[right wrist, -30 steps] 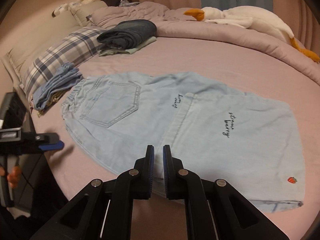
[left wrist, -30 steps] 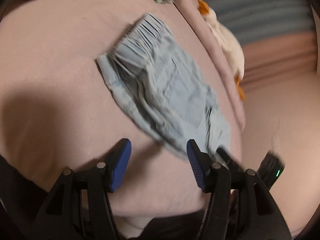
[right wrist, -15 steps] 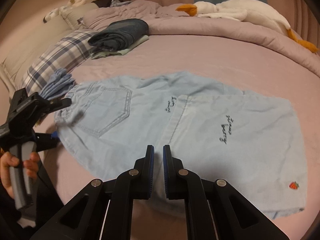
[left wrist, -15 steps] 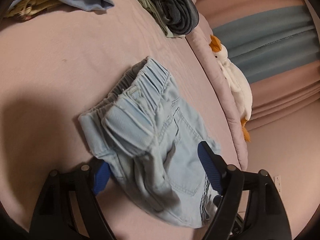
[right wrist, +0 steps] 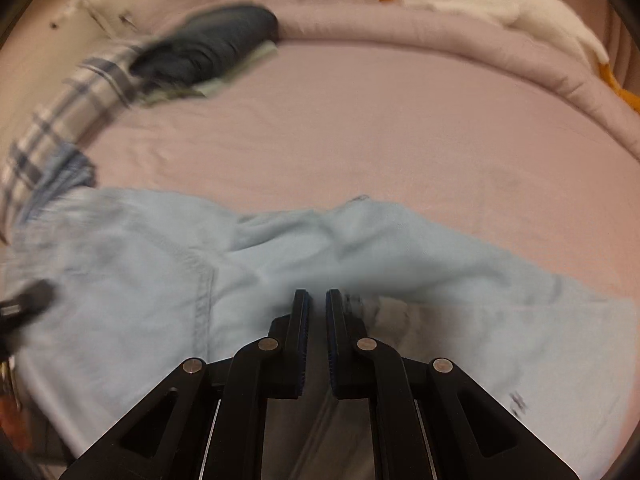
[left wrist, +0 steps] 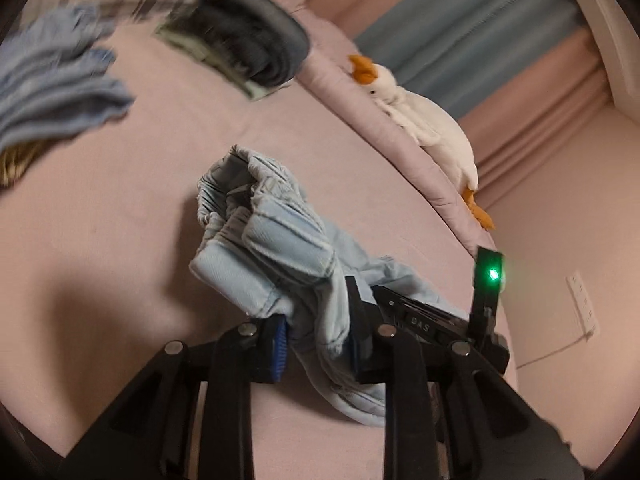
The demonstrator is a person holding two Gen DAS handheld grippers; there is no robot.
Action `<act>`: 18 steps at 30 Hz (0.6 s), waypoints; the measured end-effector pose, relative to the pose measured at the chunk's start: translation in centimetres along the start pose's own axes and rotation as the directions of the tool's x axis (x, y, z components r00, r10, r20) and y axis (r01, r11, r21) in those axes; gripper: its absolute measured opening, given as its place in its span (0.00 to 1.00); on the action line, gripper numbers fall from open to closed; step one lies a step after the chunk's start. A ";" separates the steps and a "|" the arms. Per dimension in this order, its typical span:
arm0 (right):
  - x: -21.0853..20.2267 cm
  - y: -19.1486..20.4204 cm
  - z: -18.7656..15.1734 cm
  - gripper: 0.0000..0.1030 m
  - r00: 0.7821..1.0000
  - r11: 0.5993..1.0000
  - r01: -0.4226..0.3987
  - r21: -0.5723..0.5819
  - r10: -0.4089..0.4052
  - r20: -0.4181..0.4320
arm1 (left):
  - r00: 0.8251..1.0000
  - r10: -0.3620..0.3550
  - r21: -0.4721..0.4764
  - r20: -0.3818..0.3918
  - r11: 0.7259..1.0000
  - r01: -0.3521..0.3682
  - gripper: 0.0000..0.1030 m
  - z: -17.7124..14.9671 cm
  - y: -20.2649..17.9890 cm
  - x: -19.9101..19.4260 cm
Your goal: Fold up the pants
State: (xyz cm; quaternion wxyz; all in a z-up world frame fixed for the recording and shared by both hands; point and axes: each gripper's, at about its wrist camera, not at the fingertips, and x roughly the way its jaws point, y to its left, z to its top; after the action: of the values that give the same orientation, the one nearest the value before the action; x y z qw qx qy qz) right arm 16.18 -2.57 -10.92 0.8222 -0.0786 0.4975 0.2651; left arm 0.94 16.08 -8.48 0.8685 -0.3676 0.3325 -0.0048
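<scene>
Light blue denim pants (right wrist: 160, 264) lie on a pink bed sheet (right wrist: 360, 128), lifted and rumpled along the near edge. My left gripper (left wrist: 318, 344) is shut on the bunched elastic waistband (left wrist: 272, 240) and holds it above the bed. My right gripper (right wrist: 316, 320) is shut on the pants' near edge at the crotch seam; the cloth between its pads is blurred. The right gripper's body with a green light (left wrist: 490, 276) shows in the left wrist view. The left gripper (right wrist: 24, 304) shows blurred at the right wrist view's left edge.
A folded stack of dark clothes (left wrist: 248, 48) lies at the far side of the bed, and a pile of blue clothes (left wrist: 52, 92) by a plaid pillow (right wrist: 52, 128). A white plush goose (left wrist: 424, 120) rests on the rolled duvet (right wrist: 440, 44). A wall stands at the right.
My left gripper came down over the waistband, closed on it and lifted it. My right gripper stayed shut on the near edge, and the pants rose and bunched toward me.
</scene>
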 end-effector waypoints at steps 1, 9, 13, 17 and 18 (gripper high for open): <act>0.0 0.0 0.2 0.07 1.000 1.000 -0.001 -0.003 0.001 -0.011 | 1.000 0.000 0.019 0.001 1.000 0.000 0.22 -0.1 -0.2 0.0; -5.4 1.7 -3.8 0.07 0.998 0.998 -0.055 -0.015 0.055 -0.032 | 1.000 0.009 0.027 -0.008 1.000 -0.009 0.22 -0.2 -0.2 0.6; -4.9 3.3 -8.2 0.07 0.991 0.995 -0.076 -0.062 0.068 -0.111 | 1.000 0.008 0.072 -0.016 0.997 -0.007 0.20 -0.5 -1.7 0.6; -6.2 3.8 -9.5 0.07 0.989 0.992 -0.102 -0.069 0.094 -0.110 | 1.000 -0.005 0.160 0.002 0.987 0.004 0.20 -0.4 -4.4 0.0; -6.8 3.7 -9.8 0.07 0.986 0.989 -0.137 -0.060 0.130 -0.108 | 1.000 -0.008 0.190 0.008 0.982 0.006 0.20 -0.4 -5.1 -0.2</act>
State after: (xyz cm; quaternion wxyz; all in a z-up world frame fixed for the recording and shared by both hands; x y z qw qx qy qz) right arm 4.20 -5.72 -9.35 0.7725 -0.0863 0.5344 0.3319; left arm 1.73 12.12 -5.32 0.9009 -0.2845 0.3255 -0.0380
